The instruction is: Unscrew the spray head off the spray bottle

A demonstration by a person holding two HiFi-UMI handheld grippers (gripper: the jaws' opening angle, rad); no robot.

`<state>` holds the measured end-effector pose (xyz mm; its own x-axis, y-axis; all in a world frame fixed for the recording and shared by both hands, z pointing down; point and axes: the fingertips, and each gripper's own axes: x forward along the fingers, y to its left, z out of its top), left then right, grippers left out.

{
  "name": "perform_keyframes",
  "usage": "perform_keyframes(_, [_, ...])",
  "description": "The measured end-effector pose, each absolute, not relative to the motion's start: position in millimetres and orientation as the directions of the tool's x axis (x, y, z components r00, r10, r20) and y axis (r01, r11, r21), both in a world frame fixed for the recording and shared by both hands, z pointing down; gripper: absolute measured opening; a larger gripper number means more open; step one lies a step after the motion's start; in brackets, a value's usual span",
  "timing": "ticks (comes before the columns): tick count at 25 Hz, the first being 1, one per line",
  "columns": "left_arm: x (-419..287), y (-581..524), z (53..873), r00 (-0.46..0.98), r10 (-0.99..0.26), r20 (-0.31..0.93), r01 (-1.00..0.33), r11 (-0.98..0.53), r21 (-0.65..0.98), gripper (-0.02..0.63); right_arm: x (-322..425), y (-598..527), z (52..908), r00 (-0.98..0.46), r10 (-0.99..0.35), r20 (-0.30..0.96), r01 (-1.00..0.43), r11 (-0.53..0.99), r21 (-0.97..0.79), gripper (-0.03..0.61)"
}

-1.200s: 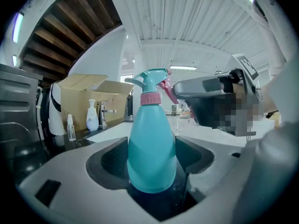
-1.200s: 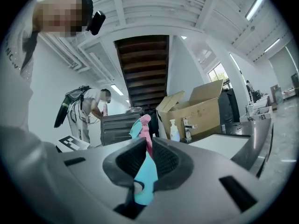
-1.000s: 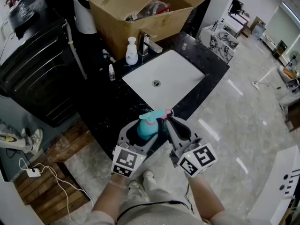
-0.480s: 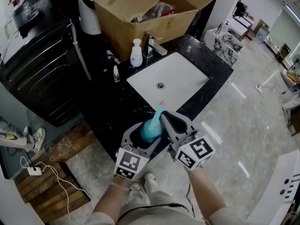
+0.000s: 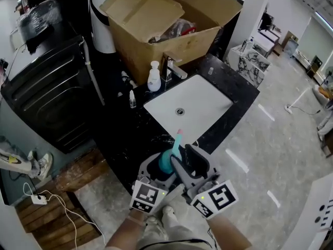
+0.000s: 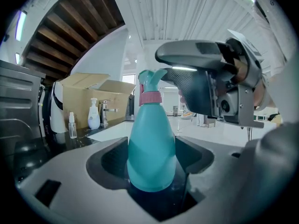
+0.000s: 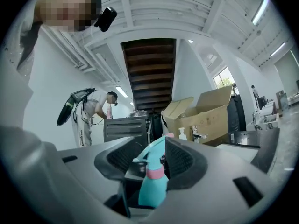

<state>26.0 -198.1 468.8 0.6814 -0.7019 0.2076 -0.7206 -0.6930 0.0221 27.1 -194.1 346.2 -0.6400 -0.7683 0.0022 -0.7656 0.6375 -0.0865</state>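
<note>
Teal spray bottle (image 6: 150, 143) clamped by left gripper (image 5: 158, 166), right gripper (image 7: 148, 158) just spread around spray head (image 6: 150, 84)

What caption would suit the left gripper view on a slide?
Left gripper clamps a teal spray bottle upright; the right gripper has just opened its jaws, the spray head between them.

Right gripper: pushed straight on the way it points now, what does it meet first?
Probably the spray head, seemingly between the right gripper's jaws, which have just been opening. Depth is unclear.
</note>
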Motion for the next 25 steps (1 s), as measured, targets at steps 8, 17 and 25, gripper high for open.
perform_keyframes(8, [25.6, -199.1, 467.1, 0.678, -0.705, 0.208, -0.724, -0.690, 0.021, 0.318, 13.7, -197.9, 357.7, -0.600, -0.790, 0.124, -0.798, 0.603, -0.018, 0.219])
perform_keyframes(17, [25.5, -199.0, 468.0, 0.680, -0.703, 0.207, -0.723, -0.691, 0.028, 0.316, 50.8, -200.5, 361.2, -0.569, -0.812, 0.132, -0.822, 0.567, -0.059, 0.161])
perform_keyframes(25, [25.0, -198.0, 468.2, 0.682, -0.702, 0.207, -0.721, -0.692, 0.029, 0.316, 58.2, -210.2, 368.8, -0.554, -0.819, 0.150, -0.831, 0.554, -0.045, 0.124])
